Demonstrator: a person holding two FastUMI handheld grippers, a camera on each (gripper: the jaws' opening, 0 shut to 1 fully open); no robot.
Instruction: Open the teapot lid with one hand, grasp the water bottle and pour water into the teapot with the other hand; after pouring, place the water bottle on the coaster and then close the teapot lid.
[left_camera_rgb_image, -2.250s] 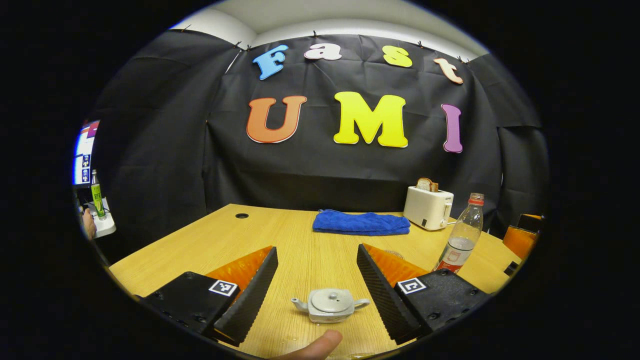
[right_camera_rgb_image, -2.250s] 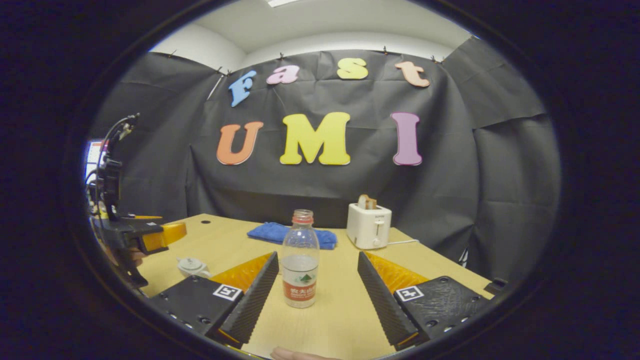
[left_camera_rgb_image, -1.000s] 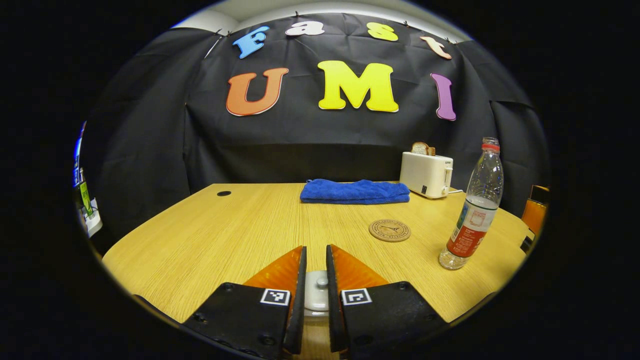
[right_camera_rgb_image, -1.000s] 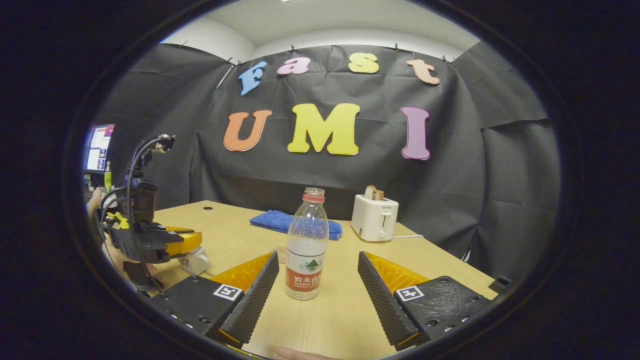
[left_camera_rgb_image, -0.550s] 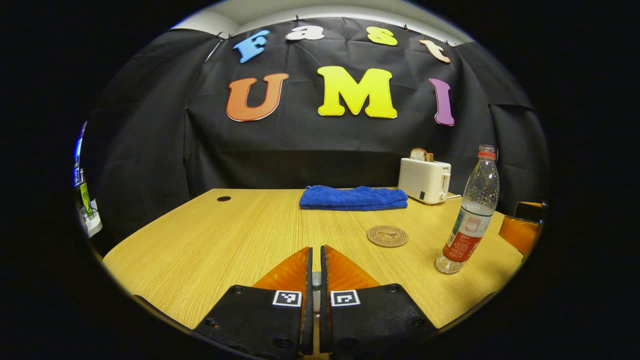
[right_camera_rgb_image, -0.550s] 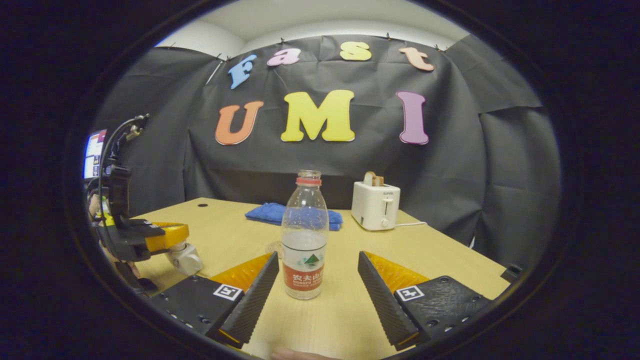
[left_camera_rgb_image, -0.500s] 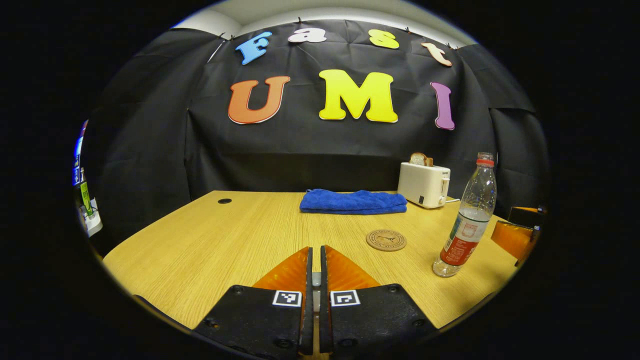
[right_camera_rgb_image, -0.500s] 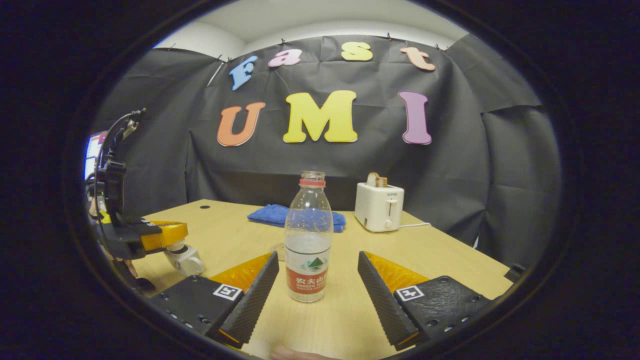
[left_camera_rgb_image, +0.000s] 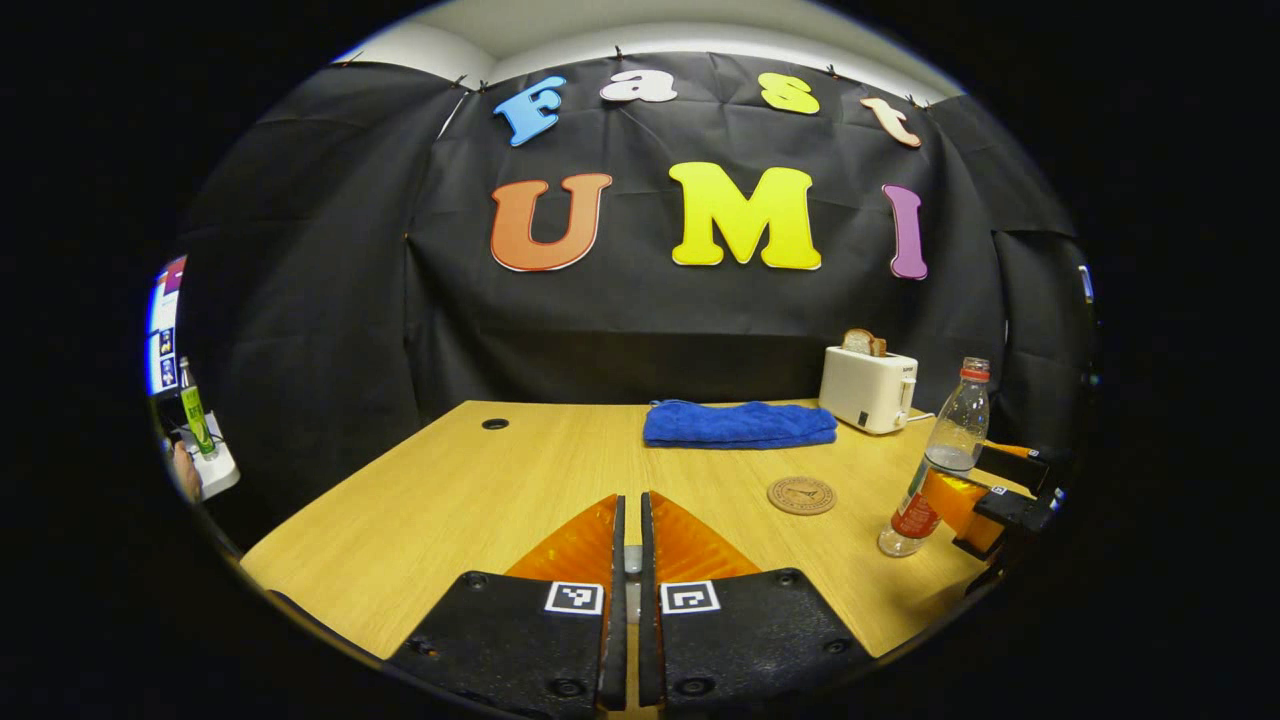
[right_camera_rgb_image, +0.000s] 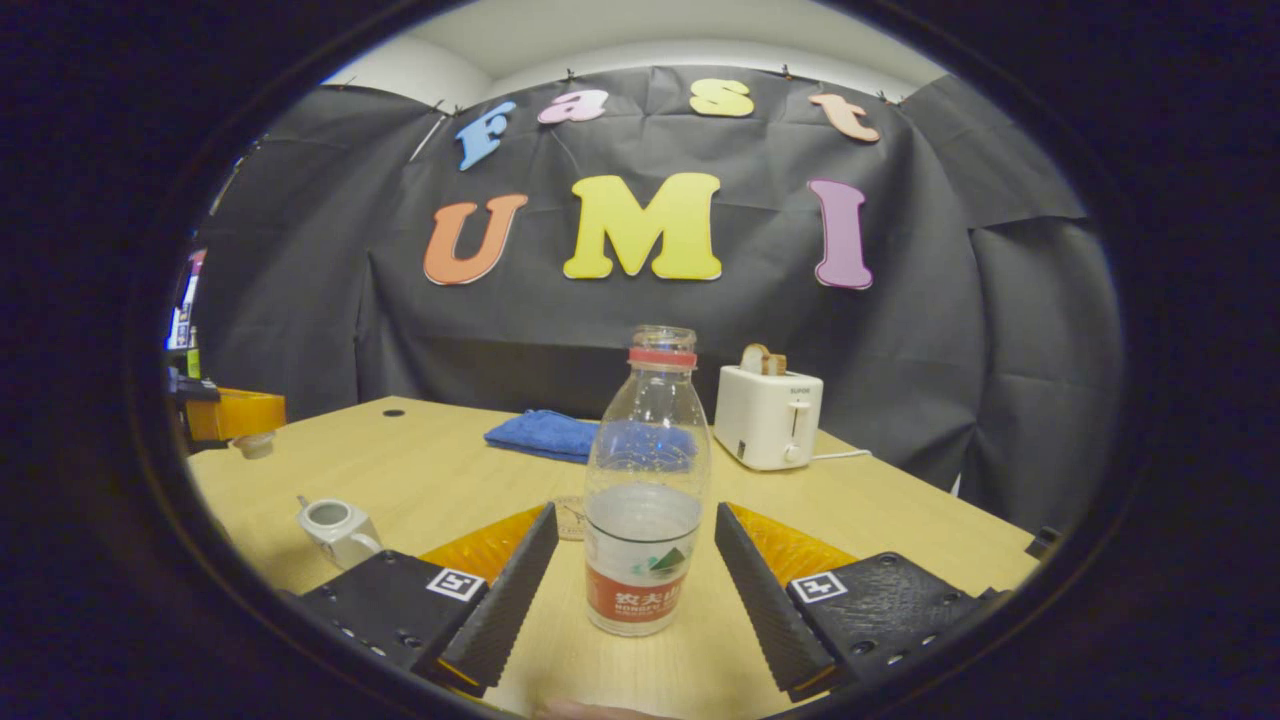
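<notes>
My left gripper (left_camera_rgb_image: 629, 500) is shut on the knob of the small grey teapot lid (left_camera_rgb_image: 628, 560), a sliver of which shows between its fingers. In the right gripper view that gripper (right_camera_rgb_image: 225, 413) hangs at the far left with the lid (right_camera_rgb_image: 252, 445) under it, lifted clear of the teapot (right_camera_rgb_image: 335, 528). The teapot stands open on the table. The clear water bottle (right_camera_rgb_image: 648, 500), uncapped and partly filled, stands between the open fingers of my right gripper (right_camera_rgb_image: 635, 512), which do not press on it. The round coaster (left_camera_rgb_image: 801, 495) lies left of the bottle (left_camera_rgb_image: 940, 465).
A folded blue towel (left_camera_rgb_image: 740, 424) and a white toaster (left_camera_rgb_image: 868, 388) with bread in it sit at the back of the wooden table (left_camera_rgb_image: 450, 490). A cable hole (left_camera_rgb_image: 494, 424) is at the back left. A hand and a green bottle (left_camera_rgb_image: 192, 408) show beyond the left edge.
My left gripper closed on the lid and has lifted it up and away from the teapot, which now stands open. My right gripper has moved forward so its fingers flank the bottle.
</notes>
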